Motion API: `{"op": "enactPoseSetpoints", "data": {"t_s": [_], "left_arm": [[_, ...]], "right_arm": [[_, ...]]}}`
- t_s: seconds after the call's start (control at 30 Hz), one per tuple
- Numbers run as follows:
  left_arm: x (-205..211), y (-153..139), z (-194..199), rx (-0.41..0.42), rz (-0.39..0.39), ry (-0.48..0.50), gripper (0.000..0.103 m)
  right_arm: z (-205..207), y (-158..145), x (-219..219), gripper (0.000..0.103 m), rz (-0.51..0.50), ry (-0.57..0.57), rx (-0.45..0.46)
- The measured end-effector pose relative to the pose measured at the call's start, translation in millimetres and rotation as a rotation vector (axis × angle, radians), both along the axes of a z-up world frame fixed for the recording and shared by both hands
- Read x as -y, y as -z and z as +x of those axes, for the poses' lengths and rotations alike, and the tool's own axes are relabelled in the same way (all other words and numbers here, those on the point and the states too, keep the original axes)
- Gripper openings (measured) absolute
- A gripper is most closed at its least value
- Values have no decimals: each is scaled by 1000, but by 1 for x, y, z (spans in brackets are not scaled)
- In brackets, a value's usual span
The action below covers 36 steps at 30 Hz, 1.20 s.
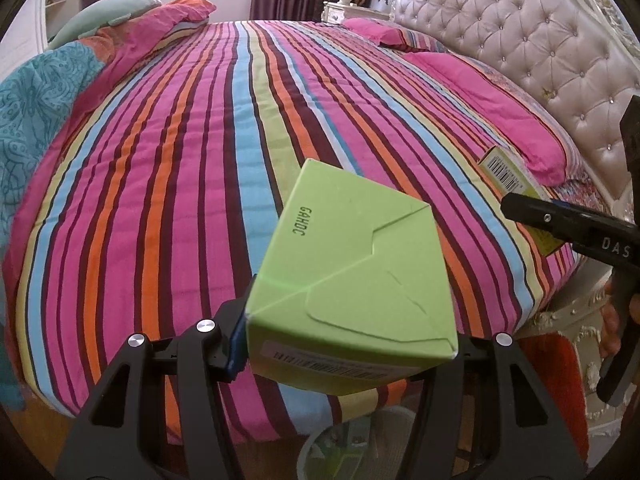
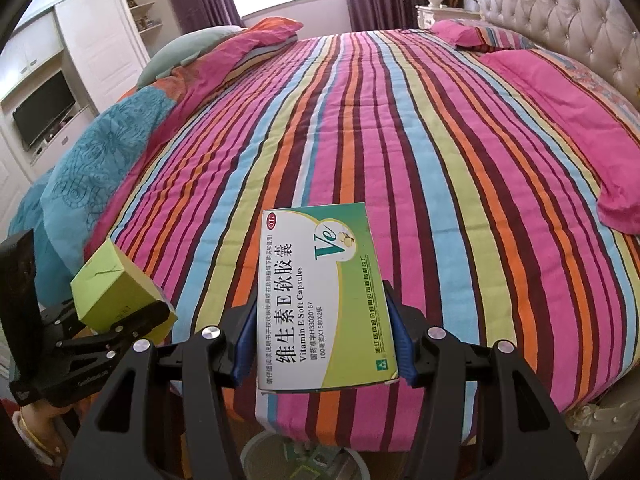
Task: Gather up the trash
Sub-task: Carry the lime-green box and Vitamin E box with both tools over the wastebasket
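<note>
My left gripper [image 1: 344, 340] is shut on a plain light-green carton [image 1: 352, 248], held tilted above the near edge of the bed. One blue pad [image 1: 236, 346] presses its left side; the other is hidden behind the carton. My right gripper [image 2: 322, 344] is shut on a flat green-and-white vitamin E capsule box [image 2: 320, 280], with a blue pad on each long edge. The right wrist view shows the left gripper [image 2: 120, 320] with its carton [image 2: 116, 284] at the lower left. In the left wrist view, the right gripper's finger [image 1: 560, 220] and the capsule box [image 1: 506, 170] appear at the right.
A white mesh waste bin [image 2: 256, 446] stands on the floor below both grippers, with green items inside; it also shows in the left wrist view [image 1: 316, 440]. A striped bedspread [image 2: 380, 140] covers the bed, with pink pillows [image 2: 560, 100] by the tufted headboard [image 1: 540, 40] and folded bedding [image 2: 120, 140] at the left.
</note>
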<state>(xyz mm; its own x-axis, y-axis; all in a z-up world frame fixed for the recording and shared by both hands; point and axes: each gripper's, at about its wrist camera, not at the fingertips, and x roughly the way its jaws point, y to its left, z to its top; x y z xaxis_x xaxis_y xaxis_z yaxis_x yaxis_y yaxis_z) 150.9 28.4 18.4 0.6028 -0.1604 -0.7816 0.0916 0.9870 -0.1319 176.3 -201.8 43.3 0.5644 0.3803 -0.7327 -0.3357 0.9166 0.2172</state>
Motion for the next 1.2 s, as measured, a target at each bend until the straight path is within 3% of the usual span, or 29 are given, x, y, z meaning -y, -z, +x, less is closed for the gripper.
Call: {"op": "enactPoseSetpoints", "data": {"t_s": [0.87,1.2], "left_arm": [[3,37,-75,-59,-32,49,55],[17,56,-106,-112,-29,125,55]], "right_arm": [[-79,26,4,52,42,-101,-51],[-106,38,5,52,78,-132,-104]]}}
